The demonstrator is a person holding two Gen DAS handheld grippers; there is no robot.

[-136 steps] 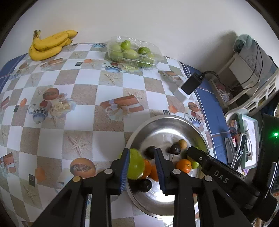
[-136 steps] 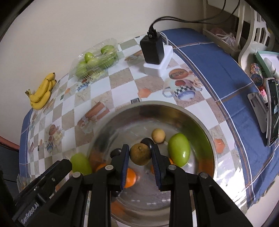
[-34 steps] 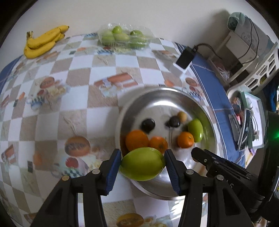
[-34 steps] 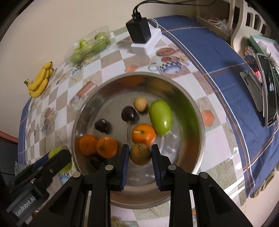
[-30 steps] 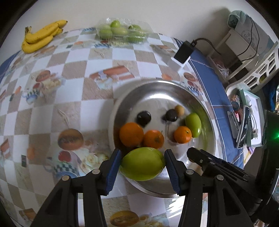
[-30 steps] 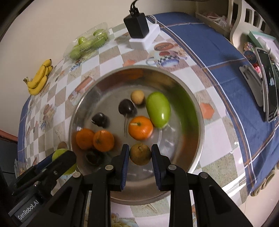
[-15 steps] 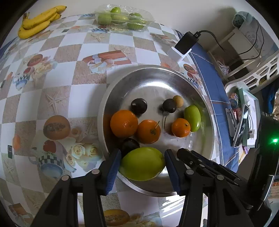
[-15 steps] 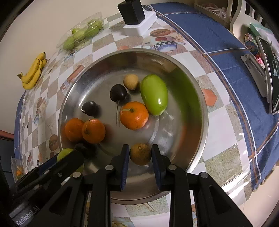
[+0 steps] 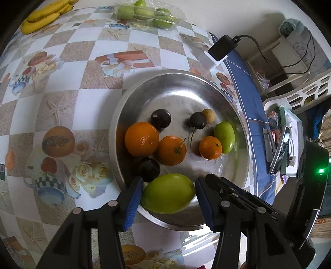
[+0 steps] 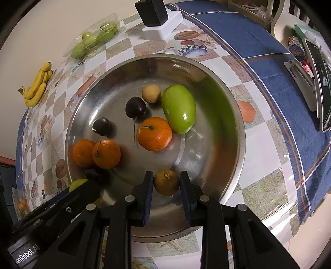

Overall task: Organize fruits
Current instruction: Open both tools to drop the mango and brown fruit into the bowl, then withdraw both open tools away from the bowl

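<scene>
A steel bowl (image 9: 178, 72) (image 10: 241, 132) holds three oranges (image 9: 141, 138), dark plums (image 9: 161, 118), a small tan fruit and a green mango (image 10: 179, 107). My left gripper (image 9: 168, 194) hangs over the bowl's near rim. Its jaws are opening around a large green fruit (image 9: 168, 193), and a thin gap shows at the right pad. My right gripper (image 10: 166, 186) is shut on a small brownish-green round fruit (image 10: 166, 182), low over the bowl's near side. The left gripper (image 10: 78, 196) also shows at the lower left of the right wrist view.
Bananas (image 9: 45, 14) (image 10: 38, 87) and a clear plastic tray of green fruit (image 9: 149, 13) (image 10: 93, 41) lie at the table's far side. A black adapter on a white block (image 9: 222, 46) stands behind the bowl. A phone on a stand (image 10: 318, 87) is at the right.
Both grippers have sunk closer to the bowl. The left jaws have spread slightly around the green fruit. The right gripper still grips the small brownish fruit.
</scene>
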